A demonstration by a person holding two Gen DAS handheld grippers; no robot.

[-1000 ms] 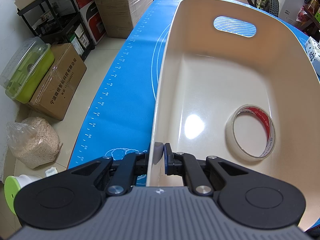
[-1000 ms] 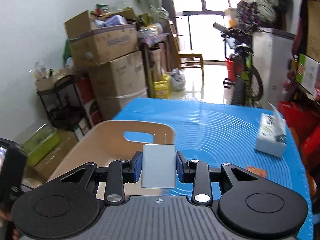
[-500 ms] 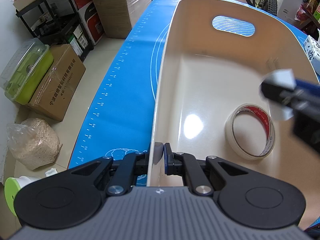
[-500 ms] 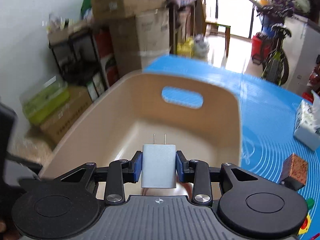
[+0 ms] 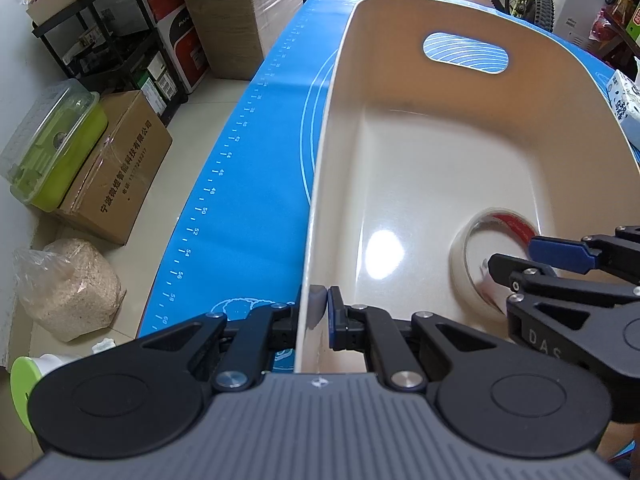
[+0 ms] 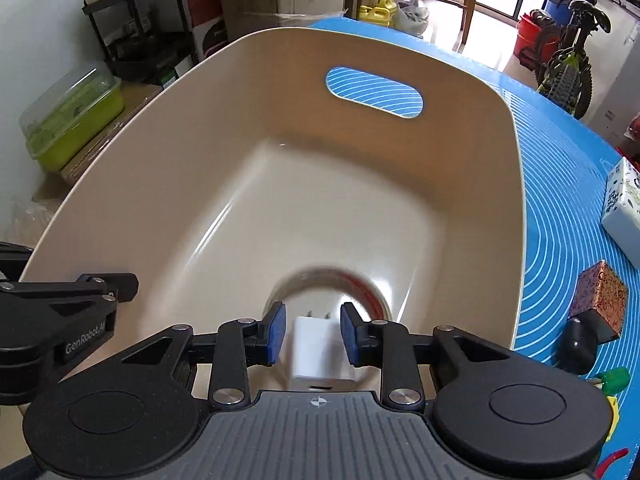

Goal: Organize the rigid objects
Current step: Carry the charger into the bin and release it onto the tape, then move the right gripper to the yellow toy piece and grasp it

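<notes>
While clamped on bin (image 5: pixel 316 200) rim, left gripper (image 5: pixel 319 307); right gripper (image 6: pixel 312 332) spread, white charger (image 6: pixel 316 354) loose between fingers, over tape roll (image 5: pixel 472 280).

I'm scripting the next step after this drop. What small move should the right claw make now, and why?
Probably lift the right claw straight up out of the bin. Its jaws stand open with gaps on both sides of the white charger, which seems released by the tape roll. The left claw grips the bin's rim.

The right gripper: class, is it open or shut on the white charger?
Open. The right gripper has visible gaps between both blue pads and the white charger, which sits in the beige basket by the tape roll.
</notes>
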